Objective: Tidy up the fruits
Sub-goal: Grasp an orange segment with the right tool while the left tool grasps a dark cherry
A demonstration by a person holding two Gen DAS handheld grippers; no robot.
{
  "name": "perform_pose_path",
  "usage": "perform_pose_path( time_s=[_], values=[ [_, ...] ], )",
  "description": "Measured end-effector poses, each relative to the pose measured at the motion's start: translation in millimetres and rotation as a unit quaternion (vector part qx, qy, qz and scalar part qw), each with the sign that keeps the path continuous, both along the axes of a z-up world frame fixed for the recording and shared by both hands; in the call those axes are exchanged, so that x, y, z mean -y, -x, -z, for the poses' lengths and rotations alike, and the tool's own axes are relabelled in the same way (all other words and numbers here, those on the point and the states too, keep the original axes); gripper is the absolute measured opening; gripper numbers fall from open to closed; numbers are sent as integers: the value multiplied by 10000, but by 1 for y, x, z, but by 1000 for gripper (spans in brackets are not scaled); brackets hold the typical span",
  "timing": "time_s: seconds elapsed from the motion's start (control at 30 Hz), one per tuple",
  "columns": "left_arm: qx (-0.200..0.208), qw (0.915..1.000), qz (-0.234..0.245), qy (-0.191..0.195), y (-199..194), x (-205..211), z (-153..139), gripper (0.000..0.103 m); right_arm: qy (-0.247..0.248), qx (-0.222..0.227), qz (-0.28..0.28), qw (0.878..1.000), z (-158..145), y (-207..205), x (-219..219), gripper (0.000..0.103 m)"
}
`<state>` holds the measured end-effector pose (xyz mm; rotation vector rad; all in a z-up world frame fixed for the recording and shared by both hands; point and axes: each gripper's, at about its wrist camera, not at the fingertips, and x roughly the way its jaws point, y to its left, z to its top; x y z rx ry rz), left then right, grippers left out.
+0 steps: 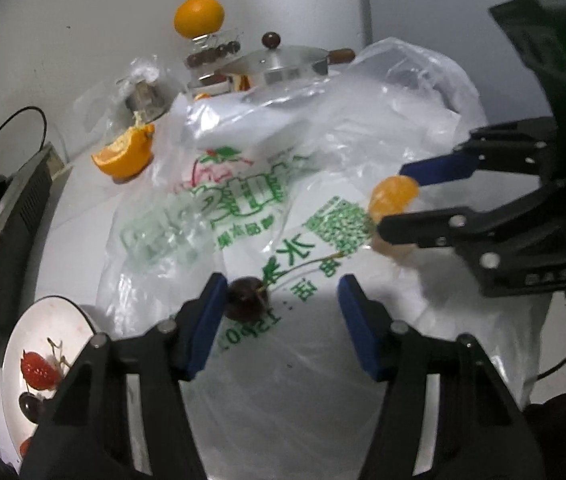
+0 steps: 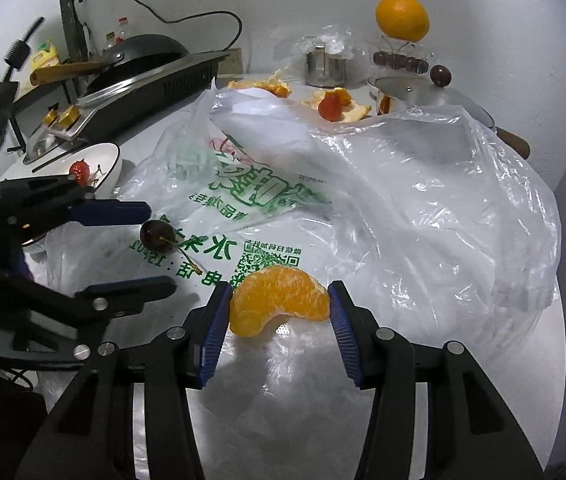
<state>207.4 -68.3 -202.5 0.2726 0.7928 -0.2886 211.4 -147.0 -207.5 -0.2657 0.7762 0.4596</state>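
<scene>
A dark cherry (image 1: 246, 298) with a long stem lies on a printed plastic bag (image 1: 243, 200), touching the left pad of my open left gripper (image 1: 281, 300). It also shows in the right wrist view (image 2: 157, 232) between the left gripper's fingers (image 2: 119, 212). My right gripper (image 2: 279, 308) is shut on an orange segment (image 2: 279, 300); from the left wrist view the segment (image 1: 393, 198) sits between its fingers (image 1: 435, 168). A white bowl (image 1: 43, 320) at lower left holds a strawberry (image 1: 39, 370) and a cherry (image 1: 31, 406).
A whole orange (image 1: 199, 16) rests on a glass stand at the back. A lidded steel pot (image 1: 279, 62), a steel cup (image 2: 325, 66), orange peel (image 1: 125, 154) and a strawberry (image 2: 329, 106) stand behind the bag. An induction cooker with a wok (image 2: 139, 64) is at the left.
</scene>
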Motion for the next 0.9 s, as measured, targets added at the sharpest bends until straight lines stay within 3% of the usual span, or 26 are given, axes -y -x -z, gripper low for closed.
perform_pose_path(
  time_s=[0.23,0.43,0.67,0.9],
  values=[
    [-67,9999,-20,-95,-13,-3,4,58,-52,-2,5,10000,0,-3,1,52],
    [-152,9997,-33,-205,-21,-7,12,51,-91,-18,-5,10000,1,-4,0,52],
    [-194,9996,-46,-188,-24,-9,12,25,-97,-21,-28,9999,2,-7,-2,52],
    [-299,9995,56,10,-16,-6,10,25,-100,12,-6,9999,1,-6,-2,52]
  ],
)
